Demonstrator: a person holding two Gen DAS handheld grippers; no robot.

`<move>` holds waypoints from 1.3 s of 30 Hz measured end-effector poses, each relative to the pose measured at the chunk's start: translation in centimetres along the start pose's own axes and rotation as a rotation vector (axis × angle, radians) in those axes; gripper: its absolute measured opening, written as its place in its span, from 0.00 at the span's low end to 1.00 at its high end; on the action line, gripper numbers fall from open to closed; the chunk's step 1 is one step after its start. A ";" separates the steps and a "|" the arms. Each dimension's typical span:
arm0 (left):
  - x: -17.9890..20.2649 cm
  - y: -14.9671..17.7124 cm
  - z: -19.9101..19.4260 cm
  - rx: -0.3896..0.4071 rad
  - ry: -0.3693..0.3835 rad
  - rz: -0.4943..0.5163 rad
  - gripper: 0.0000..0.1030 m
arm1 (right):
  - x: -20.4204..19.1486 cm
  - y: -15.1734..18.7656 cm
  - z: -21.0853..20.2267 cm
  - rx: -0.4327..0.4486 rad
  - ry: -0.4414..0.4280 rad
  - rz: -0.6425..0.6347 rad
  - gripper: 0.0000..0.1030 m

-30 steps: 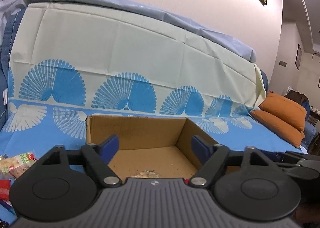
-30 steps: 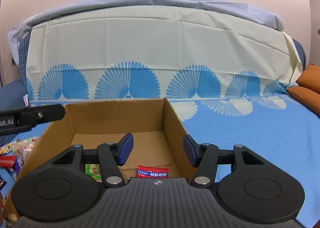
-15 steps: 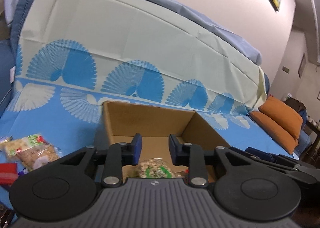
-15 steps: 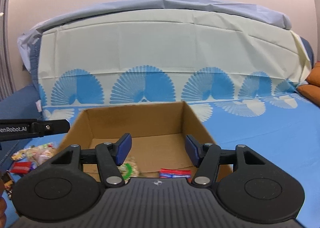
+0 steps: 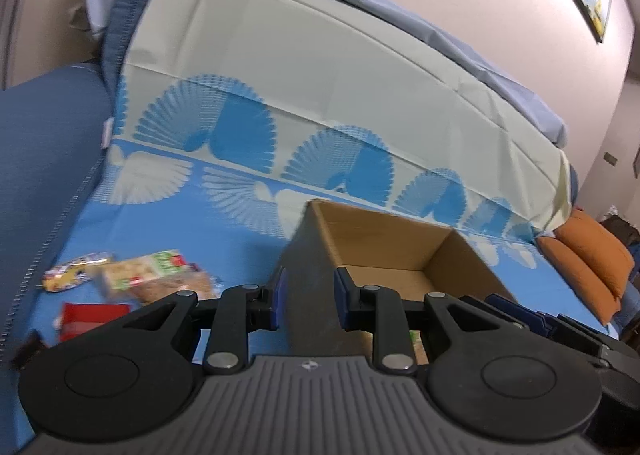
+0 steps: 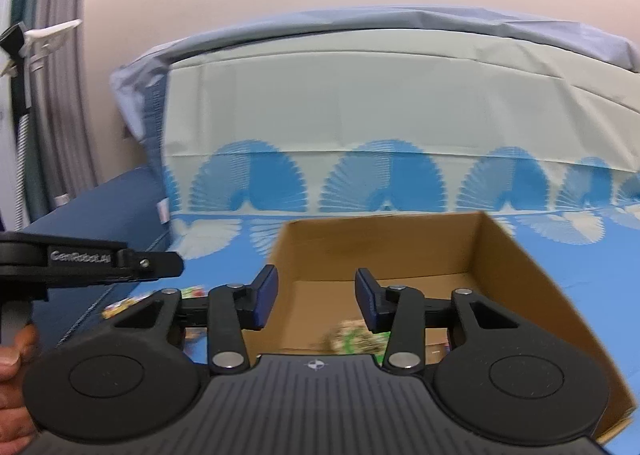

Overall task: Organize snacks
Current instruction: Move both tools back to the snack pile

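Nearest to us, our left gripper [image 5: 307, 301] hangs with its blue pads partly spread and nothing between them, lined up on the near left corner of a cardboard box [image 5: 400, 239]. Our right gripper [image 6: 316, 297] is likewise spread and empty, poised over the box's near edge.

Just past the right gripper, inside the box by its near wall, lies a round snack bag [image 6: 354, 339] with green print, blurred. On the blue patterned sofa cover [image 5: 180, 215], left of the box, loose snacks remain: a clear cracker pack with a green label [image 5: 148, 269], a brown-filled bag touching it [image 5: 180, 287], a red packet [image 5: 90, 319] nearer the front edge, and a yellow wrapper [image 5: 68, 275] farthest left.

We judge these packets light, crinkly and slippery, their contents brittle. A gentle pinch on a sealed end seam or across the narrow width seems safest, rather than squeezing the middle.

Beyond, the cover rises over the sofa back [image 6: 360, 103], with orange cushions [image 5: 592, 251] at the far right end.
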State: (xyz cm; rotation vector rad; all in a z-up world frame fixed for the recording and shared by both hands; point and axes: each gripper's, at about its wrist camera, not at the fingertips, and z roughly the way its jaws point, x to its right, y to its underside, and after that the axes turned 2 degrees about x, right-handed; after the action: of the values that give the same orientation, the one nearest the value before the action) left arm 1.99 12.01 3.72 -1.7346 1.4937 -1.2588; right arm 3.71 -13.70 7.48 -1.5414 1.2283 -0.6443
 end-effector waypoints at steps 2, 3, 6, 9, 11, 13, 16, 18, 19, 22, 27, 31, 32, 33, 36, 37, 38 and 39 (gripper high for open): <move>-1.0 -0.1 -0.6 -0.004 -0.022 -0.016 0.27 | -1.4 0.2 0.0 -0.001 -0.027 -0.014 0.41; -1.5 -0.2 -0.8 -0.007 -0.033 -0.026 0.27 | -2.2 0.3 -0.1 0.001 -0.041 -0.027 0.41; -3.5 -0.2 -1.4 -0.028 -0.070 -0.074 0.27 | -4.5 0.7 -0.1 0.007 -0.088 -0.057 0.41; -5.5 -0.4 -1.6 -0.056 -0.112 -0.128 0.27 | -7.0 1.4 0.1 0.025 -0.130 -0.112 0.39; -6.9 -0.3 -1.6 -0.076 -0.141 -0.168 0.27 | -8.4 1.9 0.3 0.025 -0.154 -0.138 0.36; -8.0 -0.2 -1.8 -0.093 -0.170 -0.197 0.27 | -9.8 2.4 0.5 0.016 -0.191 -0.156 0.35; -9.5 -0.2 -2.0 -0.115 -0.213 -0.233 0.27 | -11.9 3.1 0.8 0.002 -0.238 -0.178 0.35; -10.2 -0.1 -2.0 -0.133 -0.245 -0.246 0.27 | -12.8 3.5 1.3 -0.021 -0.258 -0.174 0.35; -10.7 0.0 -1.9 -0.149 -0.270 -0.258 0.27 | -13.0 3.7 1.5 -0.038 -0.266 -0.169 0.35; -12.7 0.4 -1.7 -0.201 -0.332 -0.322 0.27 | -14.0 4.7 2.9 -0.129 -0.284 -0.155 0.35; -15.8 2.0 -1.0 -0.326 -0.397 -0.468 0.30 | -14.8 6.6 5.7 -0.296 -0.290 -0.116 0.38; -16.6 3.0 -0.1 -0.385 -0.430 -0.510 0.45 | -15.2 7.9 7.7 -0.401 -0.286 -0.081 0.46; -16.6 3.1 0.1 -0.387 -0.442 -0.513 0.49 | -15.2 8.3 8.1 -0.426 -0.286 -0.077 0.50; -16.6 3.1 0.3 -0.390 -0.458 -0.513 0.56 | -15.5 8.8 8.6 -0.465 -0.286 -0.080 0.50; -16.7 3.3 1.3 -0.405 -0.492 -0.517 0.64 | -15.7 10.1 9.1 -0.515 -0.247 -0.117 0.51; -16.7 3.4 1.5 -0.411 -0.503 -0.515 0.67 | -15.8 10.5 9.4 -0.535 -0.237 -0.127 0.51; -16.8 3.5 1.9 -0.420 -0.513 -0.509 0.68 | -15.8 10.8 9.5 -0.545 -0.224 -0.138 0.50; -16.8 3.6 2.2 -0.429 -0.520 -0.506 0.69 | -15.9 10.9 9.4 -0.538 -0.216 -0.160 0.50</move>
State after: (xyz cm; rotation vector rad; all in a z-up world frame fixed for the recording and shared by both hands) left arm 2.97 26.63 -5.45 -2.5915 1.0956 -0.6153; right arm 2.31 4.97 -3.00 -2.1104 1.1743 -0.2392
